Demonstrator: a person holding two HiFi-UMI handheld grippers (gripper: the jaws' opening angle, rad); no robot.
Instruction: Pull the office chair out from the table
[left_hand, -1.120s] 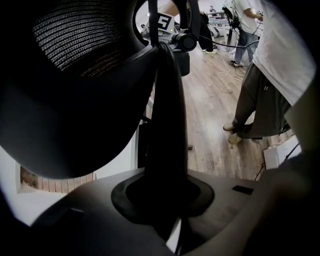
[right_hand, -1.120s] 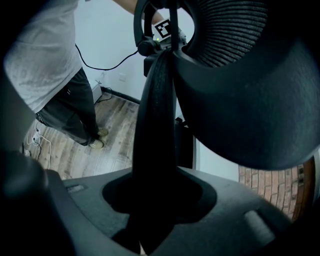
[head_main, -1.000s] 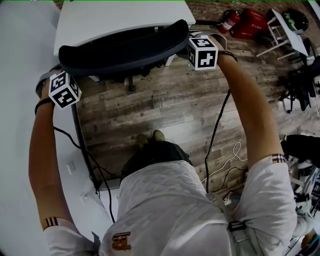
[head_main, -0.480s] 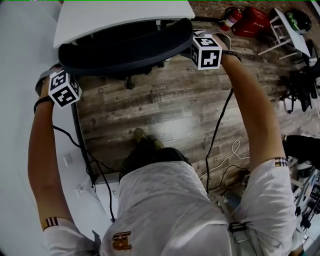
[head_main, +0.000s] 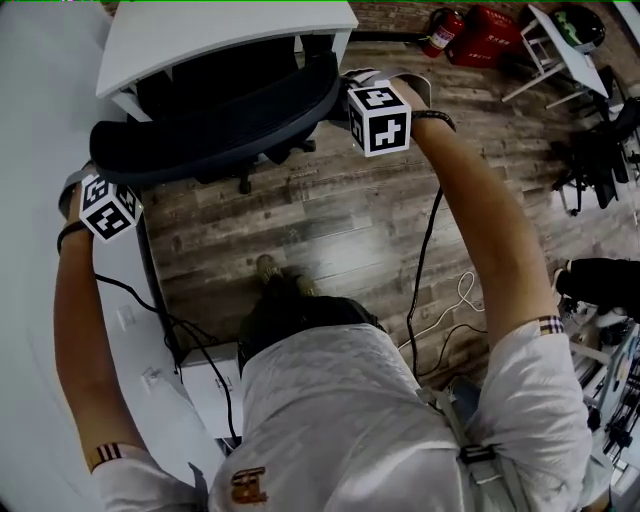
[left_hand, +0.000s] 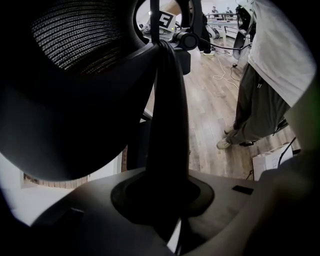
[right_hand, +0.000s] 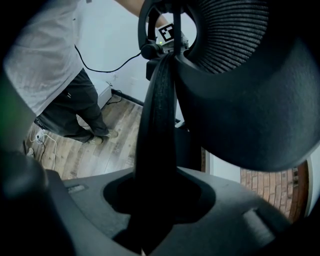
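The black office chair (head_main: 215, 125) stands partly out from under the white table (head_main: 220, 30), its seat showing behind the curved backrest top. My left gripper (head_main: 97, 175) is shut on the left end of that top rim, and my right gripper (head_main: 348, 92) grips the right end. In the left gripper view the dark rim (left_hand: 167, 100) runs straight out between the jaws of the left gripper (left_hand: 167, 200). The right gripper view shows the same rim (right_hand: 157, 110) between the jaws of the right gripper (right_hand: 152, 200), which are closing tighter on it. The fingertips are hidden by the rim.
Wood floor lies between me and the chair, with my shoes (head_main: 275, 275) on it. Cables (head_main: 455, 310) trail at the right. A fire extinguisher (head_main: 443, 30), red cases (head_main: 490, 35), a white stand (head_main: 555, 50) and black gear (head_main: 600, 160) fill the far right. A white surface (head_main: 40, 300) runs along the left.
The chair has rolled out from under the table toward me, and more of its seat shows. Both grippers came back with the backrest, still holding it.
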